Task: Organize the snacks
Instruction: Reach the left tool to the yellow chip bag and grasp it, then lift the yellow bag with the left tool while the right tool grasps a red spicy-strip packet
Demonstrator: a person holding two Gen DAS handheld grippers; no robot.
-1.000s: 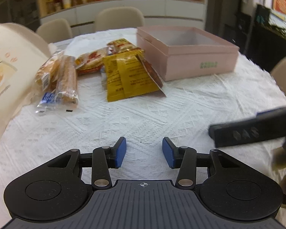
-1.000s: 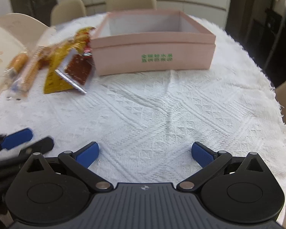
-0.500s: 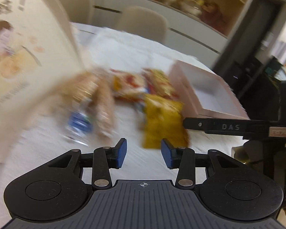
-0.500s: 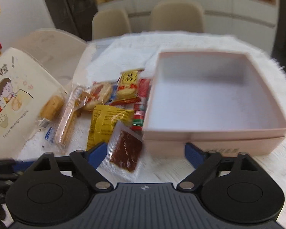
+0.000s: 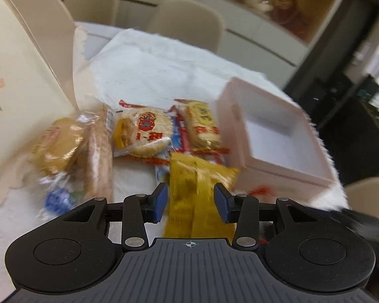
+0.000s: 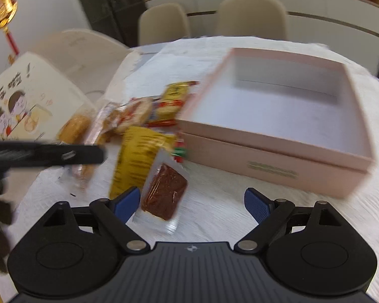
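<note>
left gripper (image 5: 190,203): now over the snack pile, jaws parted astride yellow packet (image 5: 197,189) (no pinch yet) | right gripper (image 6: 192,203): narrowed slightly, open, empty, nearing red-brown packet (image 6: 164,192) | pink box (image 6: 285,149): empty, beside pile, so packing starts.

The pink box (image 6: 278,151) has a pale, whitish inside and a small green print on its front wall, and it stands on a white tablecloth (image 6: 214,202) with a woven raised pattern. Beside it lie a yellow packet (image 5: 192,197) with dark print, a clear wrapper holding a reddish-brown slab (image 6: 164,192), and a round pale cracker pack (image 5: 146,133) with a red label. The chairs (image 6: 250,17) are beige, and both grippers are black with blue pads (image 6: 126,203).
</note>
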